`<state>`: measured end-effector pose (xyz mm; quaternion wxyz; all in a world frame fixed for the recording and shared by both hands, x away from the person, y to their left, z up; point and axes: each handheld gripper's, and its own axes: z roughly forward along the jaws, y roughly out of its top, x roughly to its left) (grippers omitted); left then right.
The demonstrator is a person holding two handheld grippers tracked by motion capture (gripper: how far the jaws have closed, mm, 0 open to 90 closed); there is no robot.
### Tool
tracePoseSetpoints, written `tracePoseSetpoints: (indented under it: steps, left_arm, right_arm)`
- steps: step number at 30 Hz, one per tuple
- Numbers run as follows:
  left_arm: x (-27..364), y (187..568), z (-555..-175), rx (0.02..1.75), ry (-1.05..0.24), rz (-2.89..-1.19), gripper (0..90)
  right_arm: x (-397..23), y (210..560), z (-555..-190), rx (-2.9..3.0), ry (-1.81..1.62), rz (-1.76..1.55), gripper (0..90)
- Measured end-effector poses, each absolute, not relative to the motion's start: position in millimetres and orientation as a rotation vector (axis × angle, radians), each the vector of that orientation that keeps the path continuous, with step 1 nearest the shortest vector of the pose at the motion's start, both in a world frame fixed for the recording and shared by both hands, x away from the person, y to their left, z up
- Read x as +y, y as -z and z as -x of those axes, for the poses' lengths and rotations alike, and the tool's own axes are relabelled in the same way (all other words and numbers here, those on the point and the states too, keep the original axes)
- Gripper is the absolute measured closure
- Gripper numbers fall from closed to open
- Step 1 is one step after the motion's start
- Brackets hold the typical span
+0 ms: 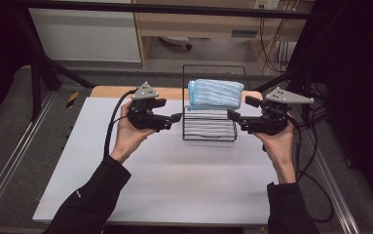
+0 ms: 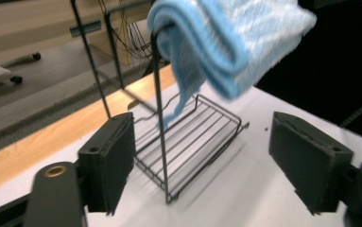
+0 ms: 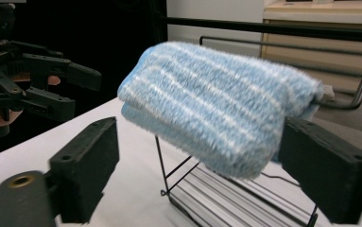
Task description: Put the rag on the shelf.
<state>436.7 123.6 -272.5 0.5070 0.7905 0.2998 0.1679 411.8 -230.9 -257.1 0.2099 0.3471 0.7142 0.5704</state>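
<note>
A folded blue towel with white stripes (image 1: 215,93) hangs over the top bar of a black wire rack (image 1: 208,132) at the back middle of the table. My left gripper (image 1: 170,110) is held just left of the rack, open, nothing between its fingers. My right gripper (image 1: 240,108) is held just right of the rack, open too. In the left gripper view the towel (image 2: 235,38) hangs above and beyond the wide-apart jaws, with the rack's base (image 2: 188,142) below it. In the right gripper view the towel (image 3: 211,109) sits close in front of the jaws, untouched by the pads.
The rack stands on a white tabletop (image 1: 174,175) with a wooden strip (image 1: 111,91) along its far edge. Metal rails (image 1: 9,165) flank the table. Black frame posts (image 1: 35,73) rise at the back corners. Cables (image 1: 113,122) trail from both grippers.
</note>
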Motion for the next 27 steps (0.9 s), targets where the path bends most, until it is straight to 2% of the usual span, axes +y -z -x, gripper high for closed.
tracePoseSetpoints:
  steps: [8,15,27]
  left_arm:
    - [155,309,-422,0.784,-0.384,-1.926,11.1]
    - [184,346,-405,0.844,-0.393,-1.953,10.1]
    - [227,397,-375,0.945,-0.419,-1.969,10.6]
  right_arm:
    - [-226,283,-401,2.045,-1.567,-0.97,4.6]
    - [-219,316,-395,2.127,-1.55,-0.985,1.0]
    - [-223,375,-380,2.213,-1.542,-1.034,0.7]
